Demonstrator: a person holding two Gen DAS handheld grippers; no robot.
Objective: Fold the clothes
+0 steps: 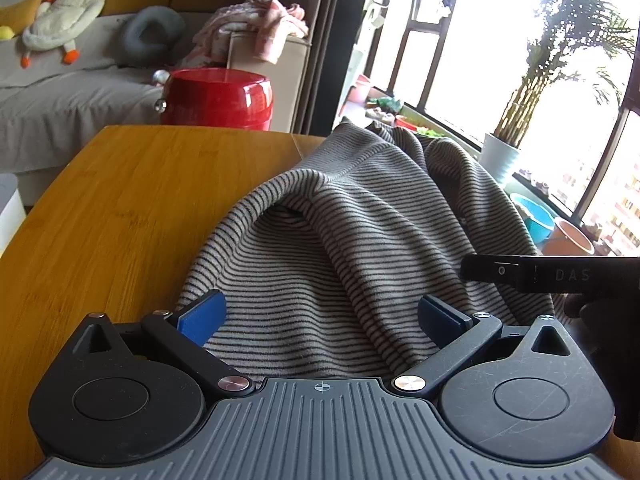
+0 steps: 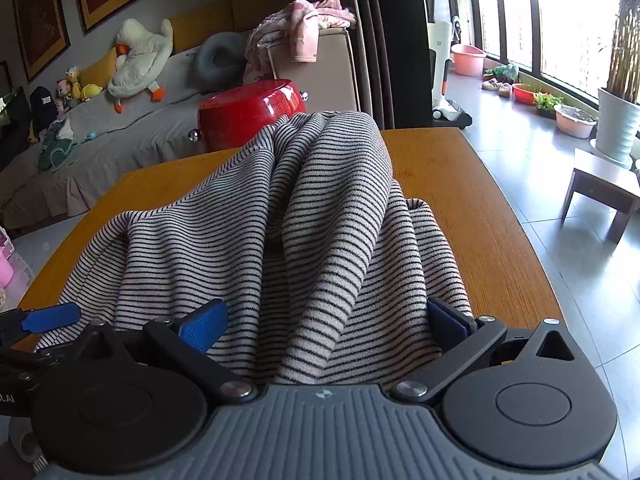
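A grey garment with thin dark stripes point(image 1: 360, 232) lies bunched in tall folds on the wooden table point(image 1: 120, 200). My left gripper point(image 1: 322, 320) is open, its blue pads wide apart over the garment's near edge. My right gripper point(image 2: 326, 320) is also open, with the striped cloth point(image 2: 332, 208) passing between its pads. In the left wrist view the right gripper's black body point(image 1: 560, 276) enters from the right. In the right wrist view a blue pad of the left gripper point(image 2: 52, 316) shows at the far left. Neither gripper pinches the cloth.
A red round stool point(image 1: 218, 98) stands behind the table, beside a grey sofa point(image 1: 60, 100) with a white plush duck point(image 1: 68, 12) and pink clothes point(image 1: 260, 28). The table point(image 2: 460, 208) ends at the right over tiled floor, with a low bench point(image 2: 600, 192) and plant pots by the window.
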